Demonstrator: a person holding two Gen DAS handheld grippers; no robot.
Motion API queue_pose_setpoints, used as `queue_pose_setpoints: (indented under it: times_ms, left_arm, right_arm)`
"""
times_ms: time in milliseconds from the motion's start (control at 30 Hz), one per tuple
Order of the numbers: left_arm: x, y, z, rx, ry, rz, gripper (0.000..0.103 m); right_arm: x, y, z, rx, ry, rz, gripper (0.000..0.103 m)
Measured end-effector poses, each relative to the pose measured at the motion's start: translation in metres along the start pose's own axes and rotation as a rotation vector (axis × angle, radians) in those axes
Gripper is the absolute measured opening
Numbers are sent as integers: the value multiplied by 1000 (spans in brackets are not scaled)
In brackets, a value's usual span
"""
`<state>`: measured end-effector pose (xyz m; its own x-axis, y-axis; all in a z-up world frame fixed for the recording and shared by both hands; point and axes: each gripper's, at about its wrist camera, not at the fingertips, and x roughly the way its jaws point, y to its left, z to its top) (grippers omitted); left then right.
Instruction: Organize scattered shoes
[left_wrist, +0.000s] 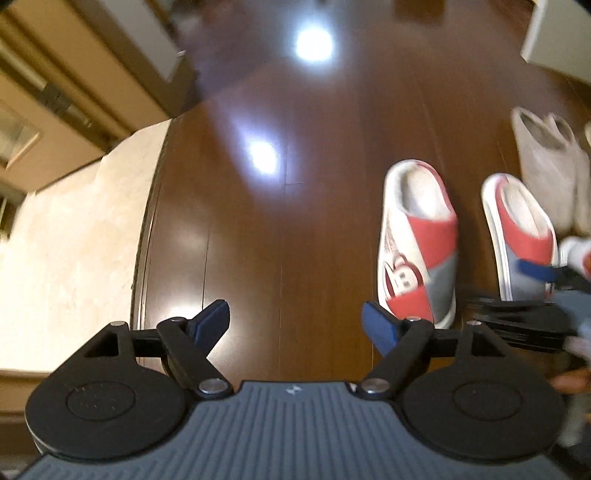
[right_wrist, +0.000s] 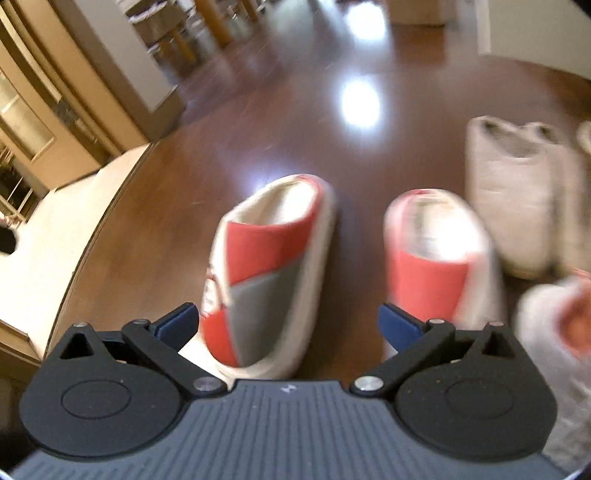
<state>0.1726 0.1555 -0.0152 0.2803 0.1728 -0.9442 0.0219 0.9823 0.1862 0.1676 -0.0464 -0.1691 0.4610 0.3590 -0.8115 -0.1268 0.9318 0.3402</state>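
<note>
Right gripper (right_wrist: 288, 325) (spread) over slipper (right_wrist: 266, 273)

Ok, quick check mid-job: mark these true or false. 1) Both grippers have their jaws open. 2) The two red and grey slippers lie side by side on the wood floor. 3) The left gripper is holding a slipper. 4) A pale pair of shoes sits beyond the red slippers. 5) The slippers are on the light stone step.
1) True: the left gripper and the right gripper both stand with jaws apart.
2) True: the left slipper and the right slipper lie side by side on the wood floor.
3) False: its jaws are empty.
4) True: the pale shoes sit further off, to the right.
5) False: the stone step holds no slippers.
</note>
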Motion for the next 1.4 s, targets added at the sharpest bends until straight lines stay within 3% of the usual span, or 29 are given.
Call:
queue_pose_setpoints:
  times_ms: [100,167,267,300,400,533,967,1100,1167,1267,1333,1400]
  left_arm:
    - [3,7,1,-38,5,-31,81]
    - [8,4,-1,-26,21,-40,81]
    - [14,-2,-6,0,51,-54,81]
    - [16,-3,-8,6,56,-57,81]
    - [16,-4,-8,4,52,-57,81]
    - [14,-8,-4,-3,34,-64,81]
    - [21,-31,-1,73,40,-54,81]
    - [17,-37,-1,96,40,-49,81]
    - [9,-36,-1,99,28,-31,81]
    - [-23,-31,1,99,-45,23,81]
    - [-49,-29,-2,97,-102,58,81]
    - [-73,-27,-5,96,-147,85,81]
  right_arm:
    - [50,33,21,-18,45,-41,102]
    - [87,53,29,-43,76,-161,103]
    - [108,58,20,-89,48,-250,93]
    - [106,57,17,-101,33,-248,84]
    - [89,52,2,-165,27,-244,81]
    - [58,26,-19,-121,44,-280,80]
    - [53,-11,-12,-108,69,-291,81]
    - [62,-9,-12,-88,61,-302,89]
    - [60,-10,-6,-76,111,-289,90]
    - [24,-15,4,-31,141,-253,92]
    - [-19,-20,10,-3,75,-245,99]
    - [-74,-32,19,35,-9,-232,100]
